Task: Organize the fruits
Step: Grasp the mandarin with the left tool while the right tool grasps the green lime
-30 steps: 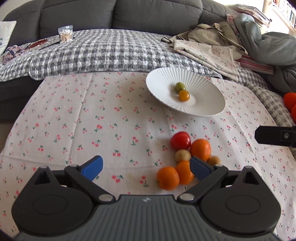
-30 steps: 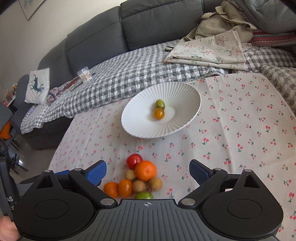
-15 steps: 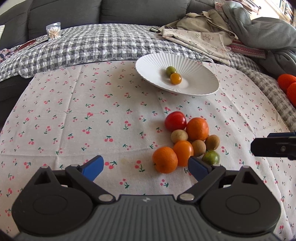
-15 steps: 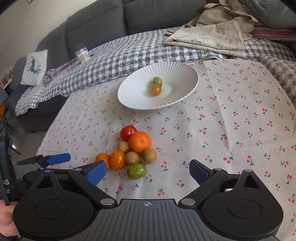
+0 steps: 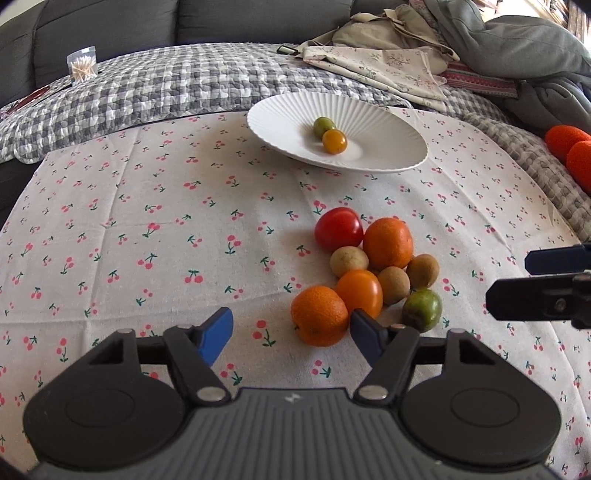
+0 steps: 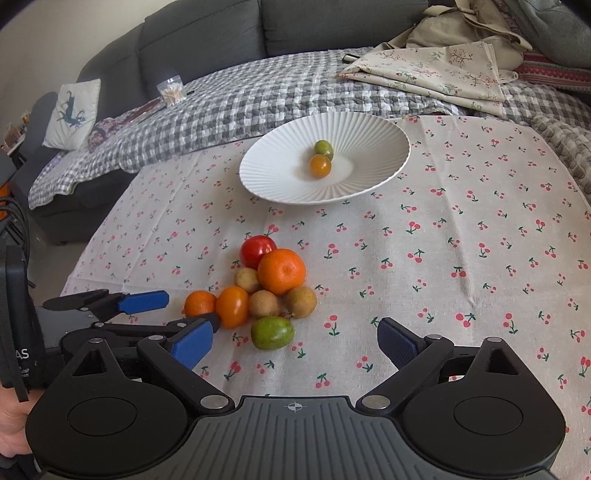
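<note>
Cherry-print tablecloth point(image 5: 147, 221) covers my table before a grey sofa point(image 6: 207, 33). Fruit pile point(image 5: 369, 273) sits mid-table, nearer than earlier; both grippers' point(image 5: 291, 332) point(image 6: 295, 339) jaws spread, empty.

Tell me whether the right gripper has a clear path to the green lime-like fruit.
Probably yes: the right gripper is open, and the green lime-like fruit sits at the pile's near edge, uncovered.
</note>
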Available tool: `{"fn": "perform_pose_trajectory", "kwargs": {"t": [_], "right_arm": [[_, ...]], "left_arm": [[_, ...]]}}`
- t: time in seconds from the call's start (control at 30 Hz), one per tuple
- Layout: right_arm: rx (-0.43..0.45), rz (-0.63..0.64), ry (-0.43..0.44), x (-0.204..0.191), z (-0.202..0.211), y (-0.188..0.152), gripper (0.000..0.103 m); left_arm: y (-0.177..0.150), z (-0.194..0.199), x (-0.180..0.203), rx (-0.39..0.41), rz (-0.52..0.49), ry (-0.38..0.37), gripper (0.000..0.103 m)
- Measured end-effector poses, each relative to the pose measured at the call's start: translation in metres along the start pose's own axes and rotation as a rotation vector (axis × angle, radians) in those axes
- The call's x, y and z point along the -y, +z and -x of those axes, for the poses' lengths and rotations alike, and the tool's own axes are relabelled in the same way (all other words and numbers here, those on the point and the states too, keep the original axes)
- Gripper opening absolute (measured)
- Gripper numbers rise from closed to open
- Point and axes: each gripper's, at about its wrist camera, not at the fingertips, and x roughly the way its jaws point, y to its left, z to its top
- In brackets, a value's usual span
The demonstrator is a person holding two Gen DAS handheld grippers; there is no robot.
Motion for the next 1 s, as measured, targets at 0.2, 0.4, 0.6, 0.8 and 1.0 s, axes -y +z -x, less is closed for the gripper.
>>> {"fn": "perform_pose_trajectory", "kwargs": {"t": [0.2, 0.4, 0.6, 0.8, 1.0], "right_arm": [[-0.008, 0.013, -0.007, 0.0, -0.006, -0.002, 0.096], [-0.013, 0.039, -0.012, -0.001, -0.014, -0.005, 0.094], [-0.039, 0.103, 0.008, -0.007, -0.031, -0.012, 0.092], [-0.051, 0.178, 0.013, -0.019, -0.047, -0.017, 0.084], [-0.034, 0.205, 0.007, -0.024, -0.055, -0.017, 0.069]], "left_arm": [[0.001, 0.0, 0.0, -0.001, 0.004, -0.055, 0.037], [0.0, 0.002, -0.002, 0.004, 0.001, -0.059, 0.031], [0.004, 0.006, -0.015, -0.015, 0.054, -0.025, 0.031], [0.003, 0.006, -0.026, -0.023, 0.092, 0.006, 0.031], [0.005, 0.009, -0.029, -0.019, 0.105, 0.012, 0.031]]}}
